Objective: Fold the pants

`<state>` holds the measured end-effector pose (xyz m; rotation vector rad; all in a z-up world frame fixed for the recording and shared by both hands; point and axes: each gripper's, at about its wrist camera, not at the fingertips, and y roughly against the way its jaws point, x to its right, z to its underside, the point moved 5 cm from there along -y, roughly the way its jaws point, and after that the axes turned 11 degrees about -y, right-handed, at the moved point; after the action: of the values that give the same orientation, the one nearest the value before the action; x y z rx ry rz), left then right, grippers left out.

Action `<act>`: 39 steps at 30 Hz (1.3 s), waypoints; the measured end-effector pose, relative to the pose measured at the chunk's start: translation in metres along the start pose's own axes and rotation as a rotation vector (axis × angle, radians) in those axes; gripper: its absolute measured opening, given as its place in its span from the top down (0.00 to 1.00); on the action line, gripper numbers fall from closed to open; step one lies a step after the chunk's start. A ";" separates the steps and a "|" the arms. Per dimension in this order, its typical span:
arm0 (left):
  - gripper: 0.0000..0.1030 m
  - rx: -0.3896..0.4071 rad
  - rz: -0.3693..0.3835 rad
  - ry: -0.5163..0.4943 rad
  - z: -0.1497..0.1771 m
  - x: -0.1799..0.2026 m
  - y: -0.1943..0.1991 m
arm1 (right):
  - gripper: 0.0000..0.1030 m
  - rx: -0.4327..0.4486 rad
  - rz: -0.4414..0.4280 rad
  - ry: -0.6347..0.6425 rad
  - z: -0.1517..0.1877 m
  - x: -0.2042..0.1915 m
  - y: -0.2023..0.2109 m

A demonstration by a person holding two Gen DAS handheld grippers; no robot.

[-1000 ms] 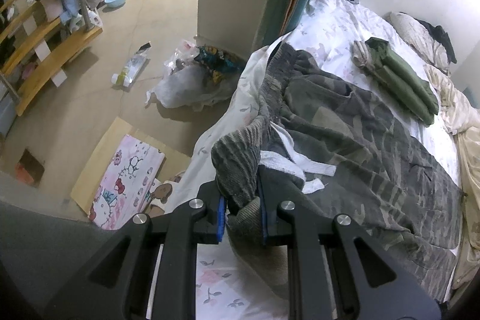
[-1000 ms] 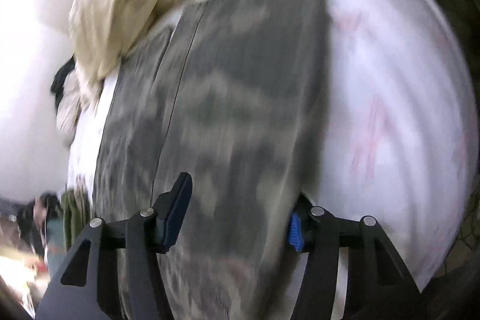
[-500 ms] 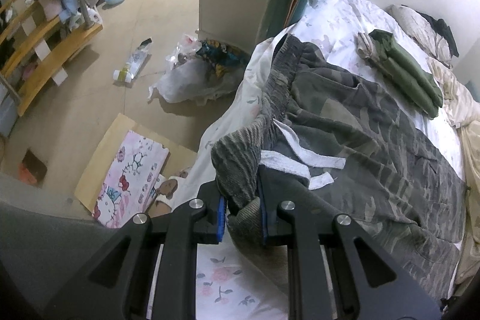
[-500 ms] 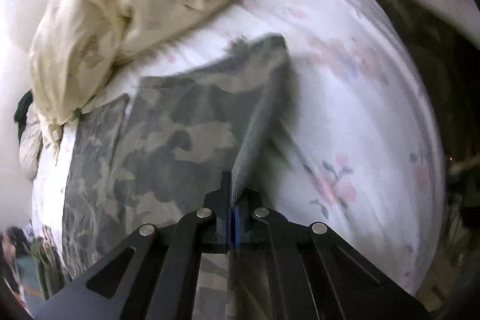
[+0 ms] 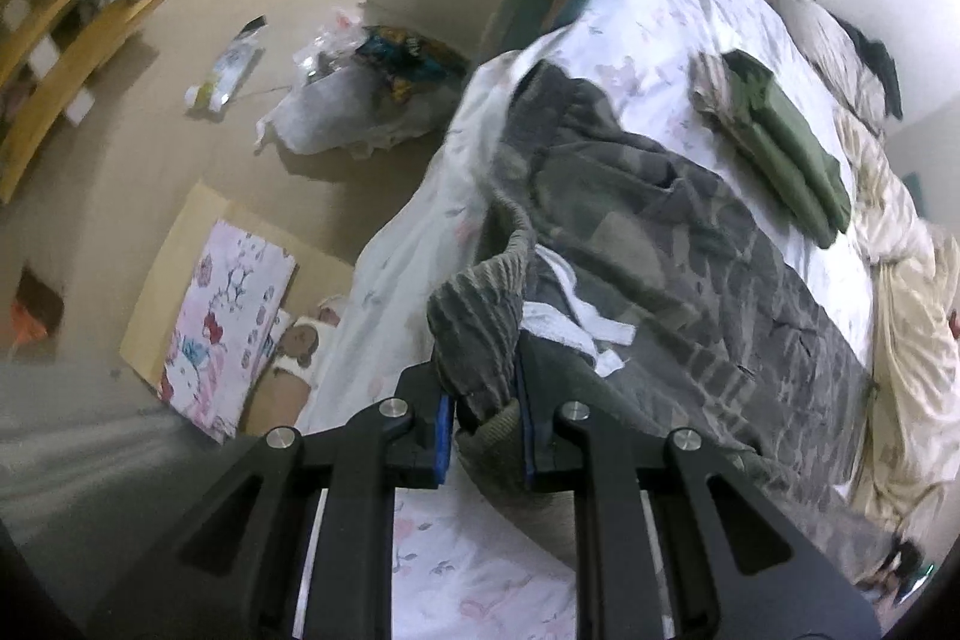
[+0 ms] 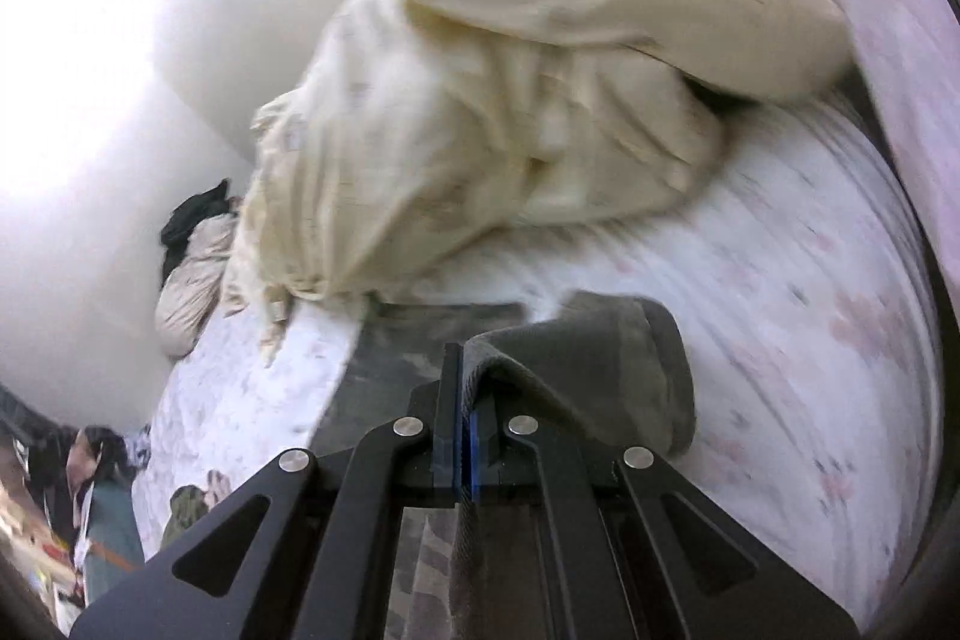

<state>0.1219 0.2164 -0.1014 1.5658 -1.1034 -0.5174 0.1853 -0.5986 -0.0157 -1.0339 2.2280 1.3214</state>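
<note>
Lifted off the floral bed sheet [image 6: 810, 292] since the earlier frame, the pants [image 5: 690, 244] hem is pinched by the just-closed right gripper [image 6: 467, 400], while the ribbed waistband at the sheet's edge is clamped by the left gripper [image 5: 483, 424].

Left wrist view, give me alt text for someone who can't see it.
The left gripper pinches the ribbed waistband of camouflage pants between its fingers, the pants spread along a floral-sheeted bed. Folded green clothes lie further up the bed; a cluttered floor sits to the left.
</note>
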 end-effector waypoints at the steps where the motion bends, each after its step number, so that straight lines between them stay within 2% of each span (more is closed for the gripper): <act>1: 0.87 -0.007 0.001 -0.022 -0.008 0.006 0.000 | 1.00 -0.012 -0.007 0.032 -0.002 -0.017 -0.008; 5: 0.87 -0.025 0.006 -0.089 -0.042 0.022 -0.008 | 1.00 -0.044 0.016 0.154 -0.002 -0.067 -0.041; 9: 0.87 -0.051 -0.023 -0.155 -0.076 0.037 -0.029 | 1.00 -0.091 0.075 0.241 0.002 -0.108 -0.092; 14: 0.87 -0.069 -0.070 -0.245 -0.131 0.066 -0.070 | 1.00 -0.149 0.170 0.392 0.031 -0.152 -0.186; 18: 0.86 -0.096 -0.098 -0.304 -0.164 0.086 -0.117 | 1.00 -0.182 0.270 0.521 0.064 -0.167 -0.258; 22: 0.78 -0.100 -0.071 -0.316 -0.173 0.090 -0.146 | 0.99 -0.221 0.310 0.582 0.092 -0.165 -0.294; 24: 0.64 -0.054 -0.066 -0.315 -0.177 0.091 -0.144 | 0.94 -0.269 0.324 0.624 0.106 -0.163 -0.307; 26: 0.24 -0.008 -0.082 -0.303 -0.180 0.085 -0.134 | 0.87 -0.279 0.299 0.655 0.111 -0.163 -0.307; 28: 0.20 0.077 -0.064 -0.292 -0.183 0.079 -0.115 | 0.39 -0.271 0.254 0.707 0.113 -0.171 -0.299; 29: 0.20 0.117 -0.059 -0.296 -0.184 0.076 -0.105 | 0.32 -0.240 0.255 0.742 0.113 -0.175 -0.293; 31: 0.20 0.184 -0.053 -0.309 -0.183 0.067 -0.086 | 0.29 -0.163 0.279 0.834 0.113 -0.184 -0.276; 33: 0.19 0.204 -0.066 -0.331 -0.176 0.054 -0.074 | 0.29 -0.160 0.238 0.843 0.116 -0.190 -0.261; 35: 0.19 0.161 -0.049 -0.347 -0.163 0.042 -0.075 | 0.29 -0.216 0.103 0.866 0.141 -0.206 -0.233; 37: 0.19 0.115 -0.018 -0.372 -0.146 0.033 -0.080 | 0.29 -0.308 -0.035 0.917 0.179 -0.224 -0.208; 39: 0.19 0.121 -0.024 -0.424 -0.133 0.024 -0.080 | 0.30 -0.456 -0.215 0.979 0.242 -0.247 -0.171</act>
<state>0.2698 0.2622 -0.1296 1.6165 -1.4571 -0.8386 0.4618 -0.3399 -0.0886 -2.4295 2.3066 1.4295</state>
